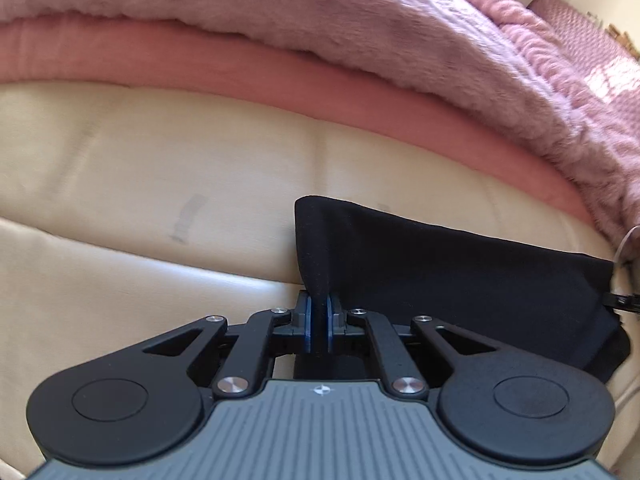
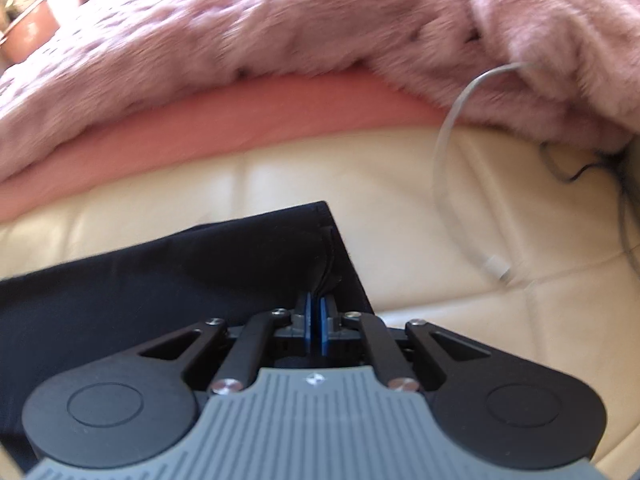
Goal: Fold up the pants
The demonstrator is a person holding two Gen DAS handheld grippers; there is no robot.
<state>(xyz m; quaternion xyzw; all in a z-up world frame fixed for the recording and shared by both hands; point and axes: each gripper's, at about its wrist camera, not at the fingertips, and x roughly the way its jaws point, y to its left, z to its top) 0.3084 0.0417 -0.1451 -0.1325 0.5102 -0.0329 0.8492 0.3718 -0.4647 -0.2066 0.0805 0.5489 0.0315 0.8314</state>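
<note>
The black pants (image 1: 460, 272) lie stretched over a cream leather surface (image 1: 140, 200). My left gripper (image 1: 319, 308) is shut on the left corner of the pants, with black cloth pinched between the blue pads. In the right wrist view the pants (image 2: 160, 272) spread to the left, and my right gripper (image 2: 316, 312) is shut on their right corner near a seam. The other gripper's tip (image 1: 624, 300) shows at the pants' far right end.
A fluffy pink blanket (image 1: 360, 40) over a salmon sheet (image 1: 240, 64) lies behind the pants. A white charging cable (image 2: 452, 140) with its plug (image 2: 496, 268) lies on the cream surface (image 2: 440, 208) to the right. A thin dark cord (image 2: 580, 176) runs at the far right.
</note>
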